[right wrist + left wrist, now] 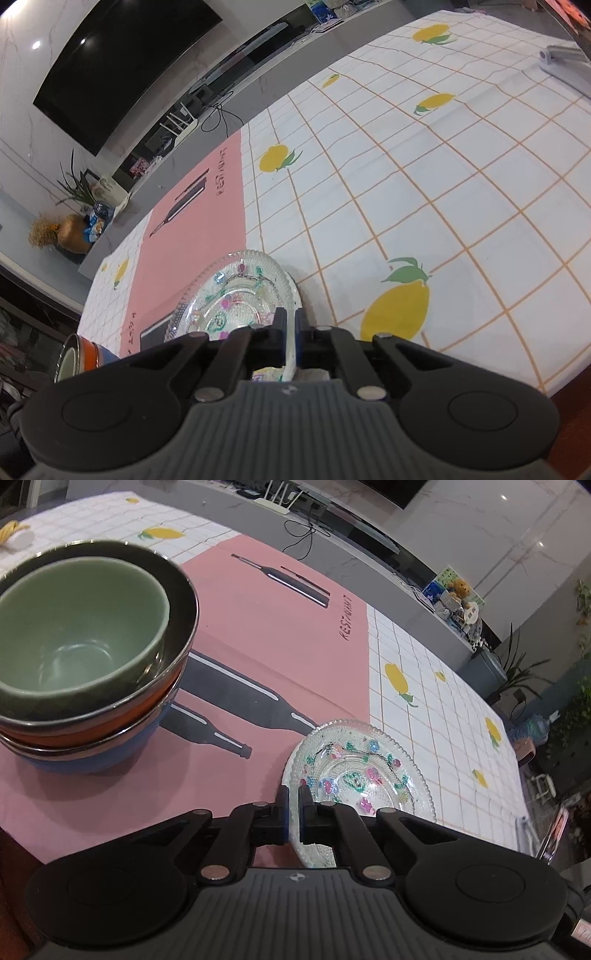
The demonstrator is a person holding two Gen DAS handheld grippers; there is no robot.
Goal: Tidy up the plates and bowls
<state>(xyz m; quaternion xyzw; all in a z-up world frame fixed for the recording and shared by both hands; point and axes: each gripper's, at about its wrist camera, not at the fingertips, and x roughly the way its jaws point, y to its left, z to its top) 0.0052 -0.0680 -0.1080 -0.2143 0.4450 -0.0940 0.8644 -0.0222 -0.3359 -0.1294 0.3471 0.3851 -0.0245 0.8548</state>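
Jaws on both grippers were closed down to a narrow slit, each pinching the beaded rim of the same glass plate [364, 775]. The left gripper [293, 805] held the rim at about the plate's 7 o'clock in the left wrist view, and the right gripper [290, 325] held it at about 5 o'clock in its own view, so the two grips seemed to sit on opposite sides of the plate. The plate was clear pressed glass with painted flowers, and it lay across the line where the pink placemat [258, 635] met the lemon-print tablecloth [424, 177]. Whether it rested on the surface or was raised slightly could not be told, though a shadow beside its far edge suggested one side was tilted up.

At 10 o'clock from the left gripper stood a stack of bowls [92, 709] on the placemat: a pale green bowl [77, 627] nested in a dark-rimmed one, over an orange one, over a blue one at the bottom. That stacking looked finished, so the bowl half of the job appeared done. The plate was the only loose dish in sight; it remained to be carried to its place, probably near the bowls. No other plates were visible.
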